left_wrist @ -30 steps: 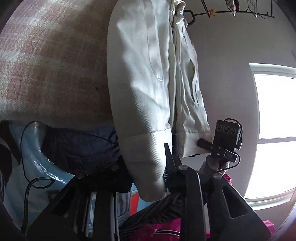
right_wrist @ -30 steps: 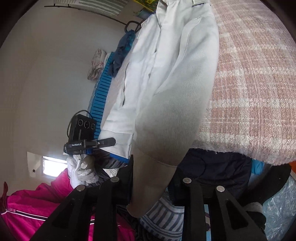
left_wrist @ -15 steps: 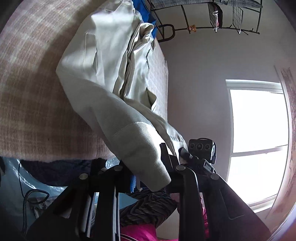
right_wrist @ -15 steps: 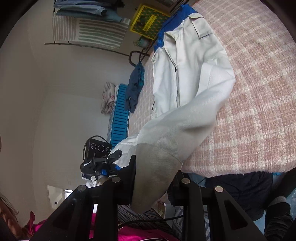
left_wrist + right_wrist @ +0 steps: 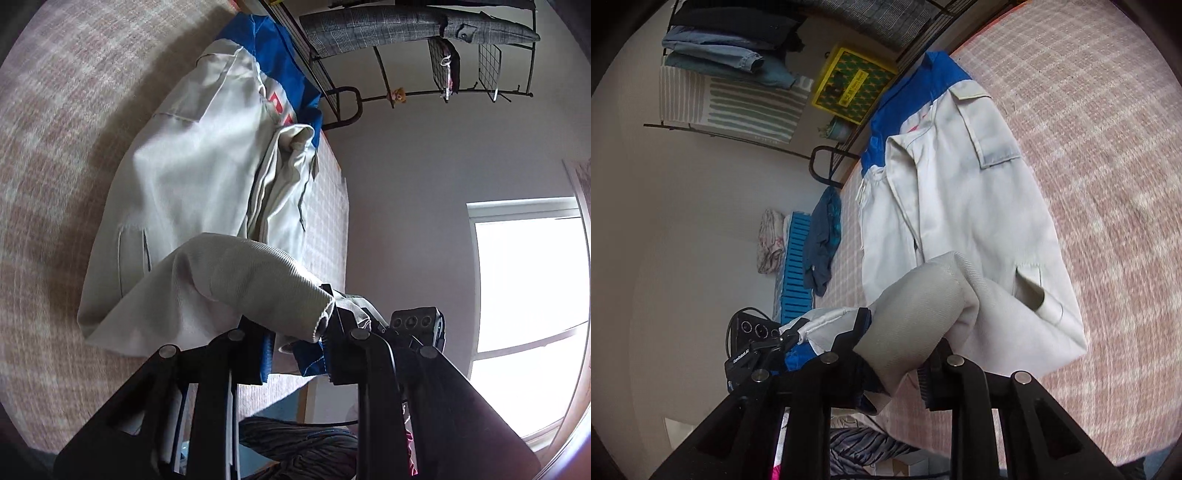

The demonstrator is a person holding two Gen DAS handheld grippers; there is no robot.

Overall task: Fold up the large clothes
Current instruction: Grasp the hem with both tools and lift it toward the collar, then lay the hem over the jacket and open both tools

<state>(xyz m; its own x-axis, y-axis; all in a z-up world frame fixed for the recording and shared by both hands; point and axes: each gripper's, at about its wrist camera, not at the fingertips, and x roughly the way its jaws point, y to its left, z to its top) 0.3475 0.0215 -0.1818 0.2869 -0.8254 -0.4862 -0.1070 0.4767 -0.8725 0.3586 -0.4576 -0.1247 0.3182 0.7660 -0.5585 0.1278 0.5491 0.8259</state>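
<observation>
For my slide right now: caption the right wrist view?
Right gripper clamps the white jacket's ribbed hem above a plaid bed.

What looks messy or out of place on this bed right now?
The white jacket lies rumpled on the checked blanket, one front panel bunched. Both ribbed cuffs are lifted, in the left gripper and right gripper. Nothing looks torn or spilled.

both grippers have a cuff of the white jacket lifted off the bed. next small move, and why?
Probably carry both cuffs further up over the white-and-blue jacket and lay them on its chest. The left gripper and right gripper each pinch a ribbed cuff, the sleeves arch above the body, and the body lies flat on the pink checked bedspread, so folding the sleeves inward looks next.
</observation>
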